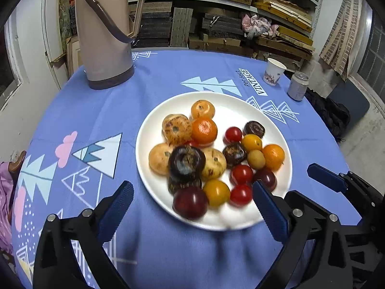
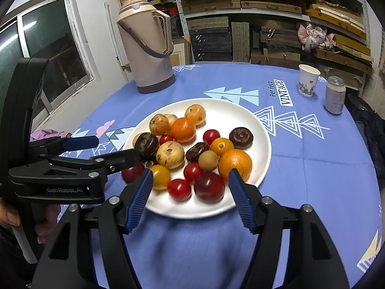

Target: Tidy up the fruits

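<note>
A white plate point(image 1: 237, 110) point(image 2: 232, 113) sits mid-table on a blue patterned cloth and holds several fruits: oranges point(image 1: 204, 130), red cherry tomatoes point(image 2: 179, 189), yellow ones, tan fruits point(image 2: 169, 154), dark brown ones point(image 1: 186, 161) and a dark red plum point(image 2: 209, 186). My left gripper point(image 1: 192, 185) hovers wide open over the plate's near rim, with nothing pressed between its pads. My right gripper point(image 2: 190, 173) is over the same near edge, about half open and empty. Each gripper appears in the other's view: the left gripper point(image 2: 118, 148) on the left, one right finger point(image 1: 323, 177) on the right.
A tall beige thermos point(image 1: 105, 36) point(image 2: 149, 55) stands at the table's far left. A paper cup point(image 1: 274, 72) point(image 2: 308, 80) and a drinks can point(image 1: 298, 86) point(image 2: 335, 96) stand far right. Shelves of boxes fill the back; a person's hand point(image 2: 9, 216) holds the left gripper.
</note>
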A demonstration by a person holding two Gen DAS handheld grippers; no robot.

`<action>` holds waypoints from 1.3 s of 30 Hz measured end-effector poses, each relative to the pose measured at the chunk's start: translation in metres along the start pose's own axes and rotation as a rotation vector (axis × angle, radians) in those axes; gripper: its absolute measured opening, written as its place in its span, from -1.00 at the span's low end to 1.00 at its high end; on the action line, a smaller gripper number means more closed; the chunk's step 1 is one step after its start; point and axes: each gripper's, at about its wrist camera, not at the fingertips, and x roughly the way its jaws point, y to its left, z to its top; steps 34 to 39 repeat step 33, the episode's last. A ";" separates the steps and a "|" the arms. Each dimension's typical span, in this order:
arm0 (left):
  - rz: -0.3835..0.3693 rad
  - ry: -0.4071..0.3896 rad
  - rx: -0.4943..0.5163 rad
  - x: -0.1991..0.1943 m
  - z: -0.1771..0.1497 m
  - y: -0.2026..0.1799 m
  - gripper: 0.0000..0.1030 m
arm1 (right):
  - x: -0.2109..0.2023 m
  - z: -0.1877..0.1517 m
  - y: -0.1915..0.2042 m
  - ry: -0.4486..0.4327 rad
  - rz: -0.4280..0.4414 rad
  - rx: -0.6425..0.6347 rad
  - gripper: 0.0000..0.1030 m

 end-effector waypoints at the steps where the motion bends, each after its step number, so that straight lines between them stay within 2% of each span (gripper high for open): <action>1: -0.003 0.003 0.000 -0.003 -0.002 0.000 0.93 | -0.003 -0.003 0.002 -0.001 -0.003 -0.003 0.24; 4: -0.013 0.003 -0.008 -0.011 -0.009 0.000 0.93 | -0.013 -0.011 0.006 -0.012 -0.008 -0.002 0.38; 11: -0.009 0.016 -0.011 -0.021 -0.022 -0.005 0.93 | -0.025 -0.022 0.013 -0.018 -0.026 -0.011 0.53; 13: -0.010 -0.003 -0.017 -0.026 -0.025 -0.004 0.93 | -0.027 -0.024 0.014 -0.021 -0.040 -0.010 0.69; 23: 0.013 -0.024 -0.005 -0.036 -0.031 -0.008 0.93 | -0.031 -0.026 0.019 -0.017 -0.038 -0.018 0.73; 28: 0.041 -0.020 -0.039 -0.039 -0.032 -0.005 0.93 | -0.033 -0.026 0.022 -0.025 -0.040 -0.021 0.80; 33: 0.076 -0.036 -0.030 -0.044 -0.034 -0.006 0.93 | -0.034 -0.026 0.022 -0.027 -0.048 -0.017 0.87; 39: 0.076 -0.036 -0.030 -0.044 -0.034 -0.006 0.93 | -0.034 -0.026 0.022 -0.027 -0.048 -0.017 0.87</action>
